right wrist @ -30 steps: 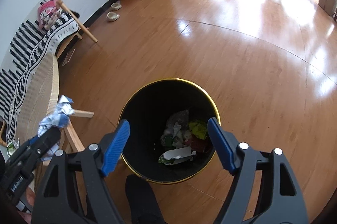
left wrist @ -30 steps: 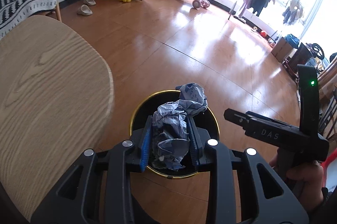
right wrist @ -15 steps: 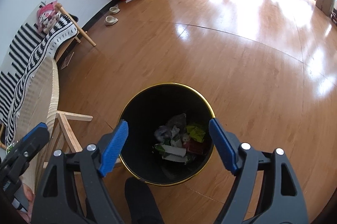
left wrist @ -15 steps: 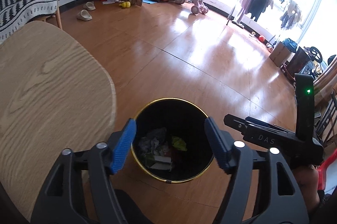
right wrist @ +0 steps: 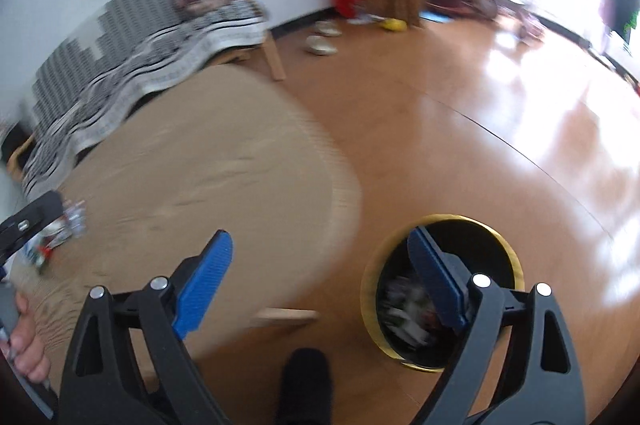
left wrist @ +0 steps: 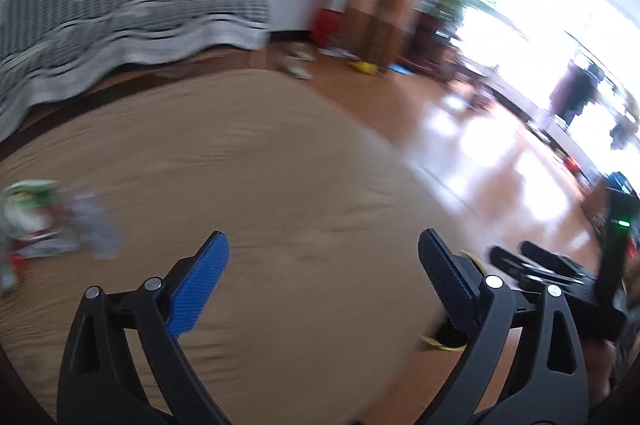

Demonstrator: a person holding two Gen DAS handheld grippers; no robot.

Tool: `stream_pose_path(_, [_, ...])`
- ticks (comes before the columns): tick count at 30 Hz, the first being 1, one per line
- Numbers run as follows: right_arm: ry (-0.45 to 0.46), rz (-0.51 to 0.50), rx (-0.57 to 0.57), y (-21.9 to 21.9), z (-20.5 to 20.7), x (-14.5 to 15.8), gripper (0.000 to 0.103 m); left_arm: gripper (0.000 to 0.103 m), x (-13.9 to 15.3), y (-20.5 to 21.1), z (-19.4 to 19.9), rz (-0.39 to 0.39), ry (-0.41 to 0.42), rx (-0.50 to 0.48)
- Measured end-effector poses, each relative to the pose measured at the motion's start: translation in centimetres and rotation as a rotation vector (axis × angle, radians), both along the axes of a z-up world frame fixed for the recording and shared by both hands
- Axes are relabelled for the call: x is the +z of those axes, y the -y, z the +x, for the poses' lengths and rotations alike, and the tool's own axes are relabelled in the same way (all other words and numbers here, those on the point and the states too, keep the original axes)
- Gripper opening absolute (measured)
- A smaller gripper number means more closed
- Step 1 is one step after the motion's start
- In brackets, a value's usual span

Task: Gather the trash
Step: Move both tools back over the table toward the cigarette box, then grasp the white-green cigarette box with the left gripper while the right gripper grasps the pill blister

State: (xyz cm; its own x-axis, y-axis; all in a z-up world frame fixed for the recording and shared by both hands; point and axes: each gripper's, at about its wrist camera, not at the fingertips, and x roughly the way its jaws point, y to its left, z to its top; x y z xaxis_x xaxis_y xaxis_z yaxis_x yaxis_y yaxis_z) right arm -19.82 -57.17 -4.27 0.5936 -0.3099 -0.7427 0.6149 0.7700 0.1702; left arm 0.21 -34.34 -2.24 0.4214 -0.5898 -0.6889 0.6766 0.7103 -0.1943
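Observation:
My left gripper [left wrist: 323, 237] hangs over the pale wooden table [left wrist: 280, 165], its blue-padded jaws still opening and nothing between them. A blurred heap of crumpled wrappers [left wrist: 48, 221] lies on the table far to its left. My right gripper [right wrist: 320, 235] is also opening and empty, its left finger over the table's edge [right wrist: 336, 161] and its right finger over the black gold-rimmed bin [right wrist: 500, 245]. Mixed trash [right wrist: 404, 305] lies inside the bin. The wrapper heap [right wrist: 60, 229] also shows at that view's left edge, beside the left gripper's tip.
A striped-covered bench [right wrist: 140, 65] stands behind the table by the white wall. Slippers [right wrist: 320, 45] and a yellow toy [right wrist: 394, 24] lie on the glossy wood floor [right wrist: 520, 105]. A person's dark sock [right wrist: 304, 377] stands by the bin, and a hand [right wrist: 24, 341] shows at left.
The left gripper let the crumpled wrapper fall into the bin and opened wide. Both views then swung left from the bin toward the table, and the right jaws widened a little.

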Motion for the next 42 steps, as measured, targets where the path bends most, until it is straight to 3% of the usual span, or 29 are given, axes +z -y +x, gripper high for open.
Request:
stream_pose_path(6, [0.028, 0.009, 0.237, -10.1, 10.7, 2.1, 0.086, 0.093, -0.2, -13.8, 7.4, 0.038, -0.018, 0.285])
stream_pose_path(14, [-0.014, 0.001, 0.423, -19.7, 21.5, 1.8, 0.086, 0.093, -3.7, -27.1, 13.7, 0.088, -0.062, 0.475])
stream_pose_path(19, [-0.062, 0.032, 0.454, -22.5, 25.1, -0.1, 0.083, 0.093, -6.5, -28.2, 15.8, 0.124, -0.102, 0.438])
stream_pose_path(26, [-0.118, 0.020, 0.503, -25.3, 27.9, -2.0, 0.077, 0.093, -7.9, -25.2, 15.8, 0.166, -0.079, 0.323])
stream_pose_path(32, [-0.160, 0.013, 0.511, -26.1, 30.1, -3.6, 0.069, 0.093, -8.3, -26.0, 16.4, 0.142, -0.103, 0.345])
stream_pose_path(35, [-0.182, 0.011, 0.516, -26.4, 30.8, -4.5, 0.059, 0.091, -8.3, -26.5, 16.8, 0.121, -0.112, 0.356])
stream_pose_path(37, [-0.200, 0.012, 0.532, -26.6, 31.2, -5.0, 0.039, 0.061, -8.1, -26.5, 16.8, 0.132, -0.092, 0.359])
stream_pose_path(38, [-0.208, 0.015, 0.543, -26.8, 31.2, -5.2, 0.031, 0.057, -8.1, -26.6, 16.8, 0.140, -0.086, 0.357])
stream_pose_path(39, [-0.213, 0.022, 0.554, -26.9, 31.2, -5.3, 0.020, 0.057, -8.0, -26.8, 16.8, 0.131, -0.096, 0.351])
stream_pose_path(41, [-0.204, 0.018, 0.566, -27.1, 30.8, -5.0, 0.015, 0.056, -7.8, -27.3, 16.6, 0.114, -0.103, 0.361])
stream_pose_path(42, [-0.196, 0.011, 0.574, -27.4, 30.6, -4.7, 0.005, 0.056, -7.6, -27.5, 16.6, 0.120, -0.095, 0.367])
